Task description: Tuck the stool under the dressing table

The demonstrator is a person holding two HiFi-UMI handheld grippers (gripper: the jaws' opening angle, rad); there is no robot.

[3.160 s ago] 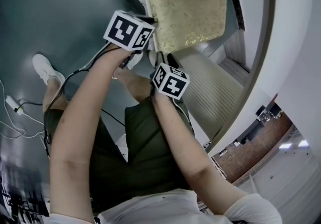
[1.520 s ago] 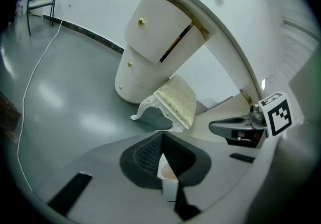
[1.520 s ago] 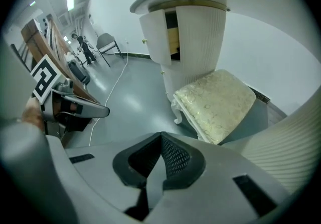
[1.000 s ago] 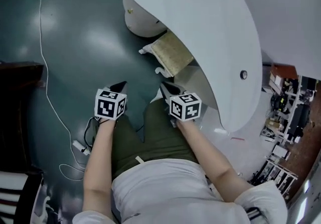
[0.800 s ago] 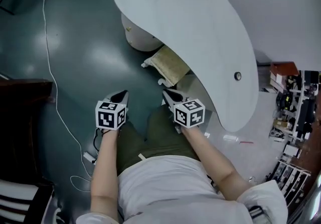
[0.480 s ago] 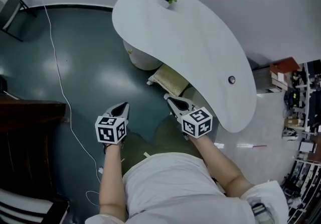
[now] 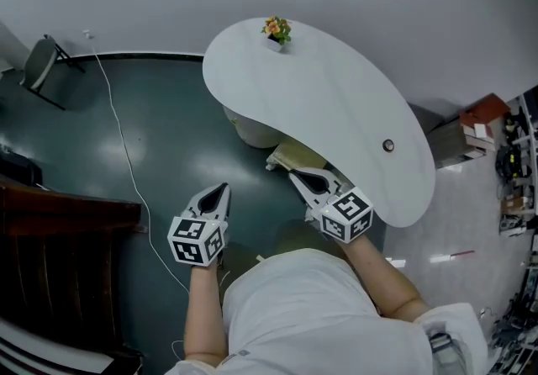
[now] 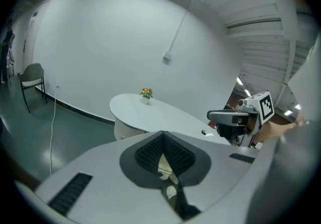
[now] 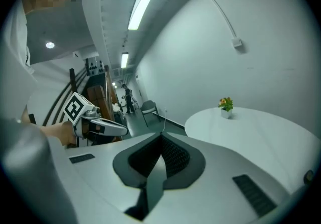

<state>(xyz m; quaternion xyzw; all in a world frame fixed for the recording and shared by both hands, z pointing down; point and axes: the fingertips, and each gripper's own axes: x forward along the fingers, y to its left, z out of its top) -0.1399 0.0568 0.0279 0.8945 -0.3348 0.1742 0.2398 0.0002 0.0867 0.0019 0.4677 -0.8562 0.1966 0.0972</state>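
left gripper [image 7: 220, 190]: closed at the fingers, holding nothing. Down low at the stool a few seconds back, now lifted well clear and hanging in front of the body.
right gripper [image 7: 296, 175]: same story, fingers together and empty. Pulled up and away from the cushion, now hovering above the stool's near edge without touching it.
stool [image 7: 294, 155]: parked under the dressing table, showing only a strip of gold cushion and one white leg past the rim. No sign of shifting over the last second.
tabletop [image 7: 336, 104]: white and kidney-shaped, filling the frame a moment ago and now taken in whole from above. Carries a flower pot [image 7: 276, 30] at the far end and a small dark knob [image 7: 387, 145] near the close end.
viewpoint: climbing fast, from right down by the cushion to looking over the whole table. Reads as rising from a crouch to standing.
meaning for the task: let go, stood up, backed off, so looks like the tuck is finished and this is the step away. Nothing left in either grip to place.
still open: whether that exposed sliver of cushion counts as fully under. Cannot settle the depth from up here.
watch out: white cable [image 7: 126, 165] trailing across the green floor [image 7: 126, 113] on the left, close to the feet when stepping back.
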